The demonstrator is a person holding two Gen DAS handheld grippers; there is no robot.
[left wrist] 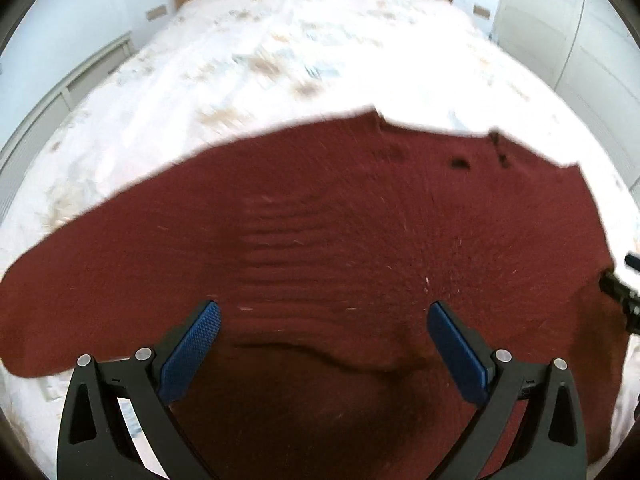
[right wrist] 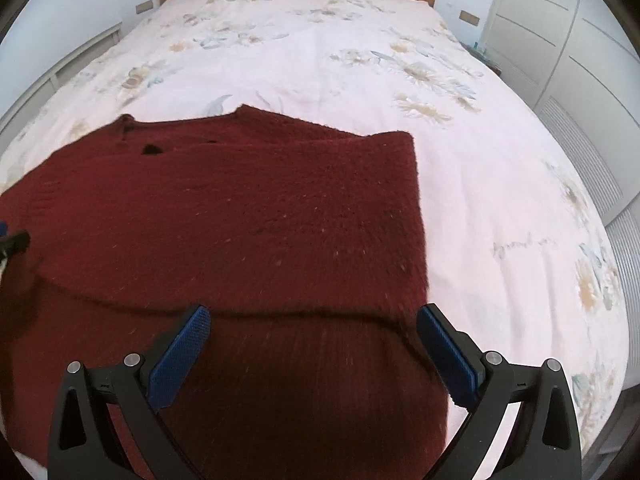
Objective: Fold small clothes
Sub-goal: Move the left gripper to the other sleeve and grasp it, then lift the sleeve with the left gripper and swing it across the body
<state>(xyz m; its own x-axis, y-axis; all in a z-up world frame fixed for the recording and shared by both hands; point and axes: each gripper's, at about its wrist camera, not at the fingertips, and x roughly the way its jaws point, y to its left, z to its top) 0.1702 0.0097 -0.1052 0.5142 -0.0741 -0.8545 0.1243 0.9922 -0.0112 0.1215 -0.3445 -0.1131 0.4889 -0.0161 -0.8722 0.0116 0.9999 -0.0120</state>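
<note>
Left gripper (left wrist: 324,314): two black angular finger arms with triangular cut-outs, two silver round screw heads on each arm, blue cross-hatched textured pads (left wrist: 190,354) on the inner faces (a white label strip shows behind the left-hand arm). Right gripper (right wrist: 314,316): same build, black arms, silver screws, blue pads (right wrist: 180,354), small white markings near the screws, unreadable
</note>
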